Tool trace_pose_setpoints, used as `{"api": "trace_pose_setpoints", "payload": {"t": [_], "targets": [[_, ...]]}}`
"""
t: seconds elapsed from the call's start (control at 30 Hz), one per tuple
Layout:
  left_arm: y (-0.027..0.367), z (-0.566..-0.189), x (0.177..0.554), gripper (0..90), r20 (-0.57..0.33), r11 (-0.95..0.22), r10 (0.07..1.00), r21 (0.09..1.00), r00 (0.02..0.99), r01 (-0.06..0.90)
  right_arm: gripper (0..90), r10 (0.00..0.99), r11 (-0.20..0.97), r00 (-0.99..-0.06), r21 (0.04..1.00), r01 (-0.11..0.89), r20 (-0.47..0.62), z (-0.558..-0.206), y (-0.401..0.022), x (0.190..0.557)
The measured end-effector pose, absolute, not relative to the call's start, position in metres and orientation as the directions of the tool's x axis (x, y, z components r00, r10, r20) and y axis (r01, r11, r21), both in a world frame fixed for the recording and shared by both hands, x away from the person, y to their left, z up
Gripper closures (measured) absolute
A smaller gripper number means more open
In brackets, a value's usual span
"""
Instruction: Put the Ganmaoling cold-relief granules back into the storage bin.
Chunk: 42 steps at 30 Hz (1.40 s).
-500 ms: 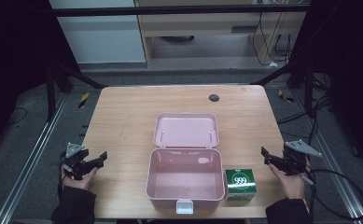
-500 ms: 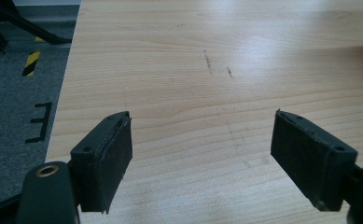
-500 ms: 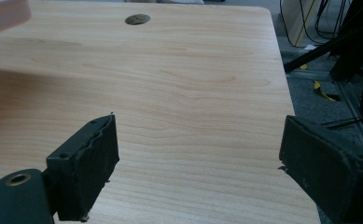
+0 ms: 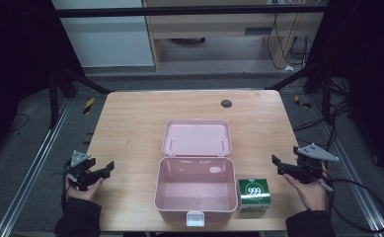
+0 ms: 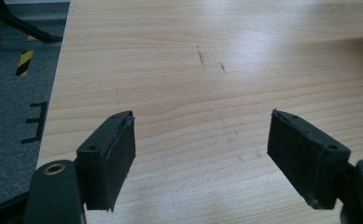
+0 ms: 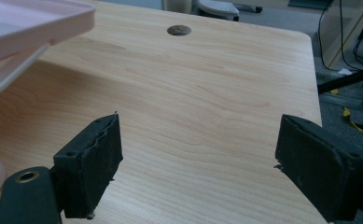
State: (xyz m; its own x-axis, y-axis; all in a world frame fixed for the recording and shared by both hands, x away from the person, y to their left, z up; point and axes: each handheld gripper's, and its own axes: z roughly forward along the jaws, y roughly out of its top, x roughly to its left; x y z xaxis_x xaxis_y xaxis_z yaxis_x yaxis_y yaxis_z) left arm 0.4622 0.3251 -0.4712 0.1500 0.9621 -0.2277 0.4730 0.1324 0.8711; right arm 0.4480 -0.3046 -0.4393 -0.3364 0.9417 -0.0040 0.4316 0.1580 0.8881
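Observation:
A pink box (image 4: pixel 166 196) stands open at the table's near middle, its inside bare, with its lid (image 4: pixel 197 138) laid back flat behind it. A small green carton (image 4: pixel 254 194) marked 999 sits just right of the box. My left gripper (image 4: pixel 105 170) hovers near the table's left edge, open, its jaws pointing toward the box. In the left gripper view its jaws (image 5: pixel 200 154) stand wide apart over bare wood. My right gripper (image 4: pixel 278 165) is held right of the carton, open with nothing between its jaws (image 6: pixel 198 158). The lid's edge (image 6: pixel 30 28) shows at the upper left there.
The wooden table (image 4: pixel 130 128) has a dark round hole (image 4: pixel 226 103) near its far edge, also seen as the hole (image 6: pixel 179 30) ahead of my right gripper. Black frame bars and cables surround the table. Grey floor lies beyond its left edge (image 5: pixel 11 93).

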Motion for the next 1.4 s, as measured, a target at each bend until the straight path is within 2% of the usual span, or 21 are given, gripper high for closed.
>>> {"api": "trace_pose_setpoints", "payload": {"t": [0.63, 1.07, 1.4], "targets": [[0.320, -0.473, 0.463, 23.1, -0.207, 0.090, 0.961, 0.860, 0.181, 0.503, 13.5, 0.884, 0.288, -0.462, 0.868, 0.405, -0.078, -0.393, -0.296, 0.451], [0.318, -0.474, 0.463, 23.2, -0.200, 0.078, 0.962, 0.856, 0.188, 0.511, 11.9, 0.750, 0.489, -0.646, 0.778, 0.394, -0.143, -0.370, -0.278, 0.448], [0.318, -0.474, 0.463, 23.2, -0.194, 0.069, 0.962, 0.854, 0.193, 0.515, 10.3, 0.649, 0.596, -0.742, 0.719, 0.359, -0.167, -0.367, -0.265, 0.443]]}}
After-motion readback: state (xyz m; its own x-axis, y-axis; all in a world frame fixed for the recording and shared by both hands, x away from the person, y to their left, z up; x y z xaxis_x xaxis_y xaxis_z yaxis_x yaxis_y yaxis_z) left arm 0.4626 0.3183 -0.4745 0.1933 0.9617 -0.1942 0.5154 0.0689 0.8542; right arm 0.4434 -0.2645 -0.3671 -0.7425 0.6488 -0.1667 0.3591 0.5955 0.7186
